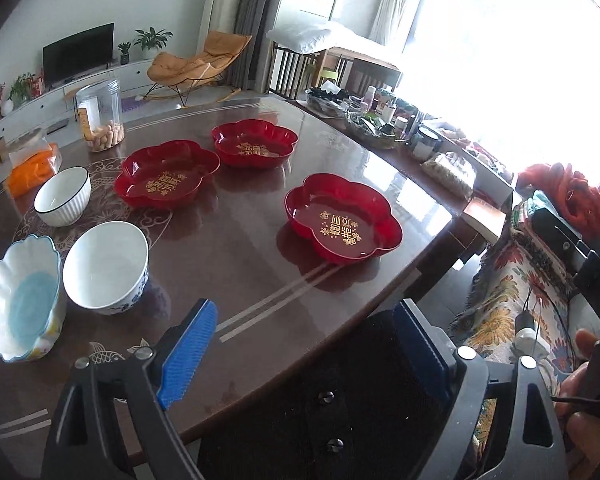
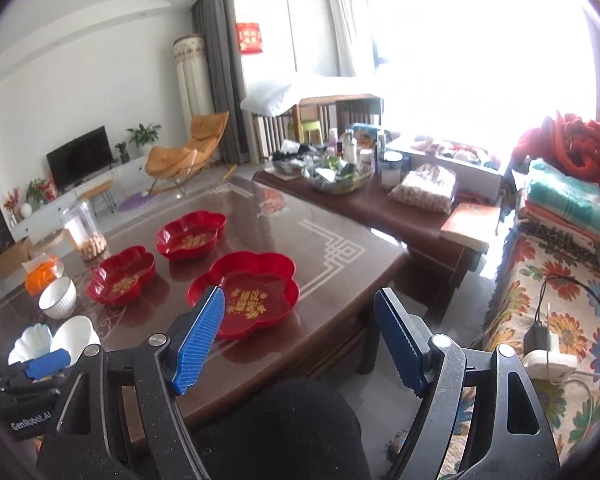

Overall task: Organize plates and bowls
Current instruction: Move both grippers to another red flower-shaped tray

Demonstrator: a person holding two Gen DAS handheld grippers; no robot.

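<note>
Both grippers hang released and empty over the near table edge: left gripper [image 1: 304, 344], right gripper [image 2: 300, 332]. Nearest, a scalloped bowl [image 1: 22, 300] touches a blue-patterned bowl [image 1: 106, 266]; beyond stand a ribbed white bowl [image 1: 62, 196] and three red flower-shaped plates [image 1: 342, 216], then a clear jar [image 1: 100, 116].

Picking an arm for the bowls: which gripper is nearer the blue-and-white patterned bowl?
Left. The left gripper hangs open just beside the blue-and-white patterned bowl. The right gripper, also open, sits farther off, in front of the nearest red plate.

Three red plates [image 1: 342, 218], three bowls [image 1: 106, 266]
</note>
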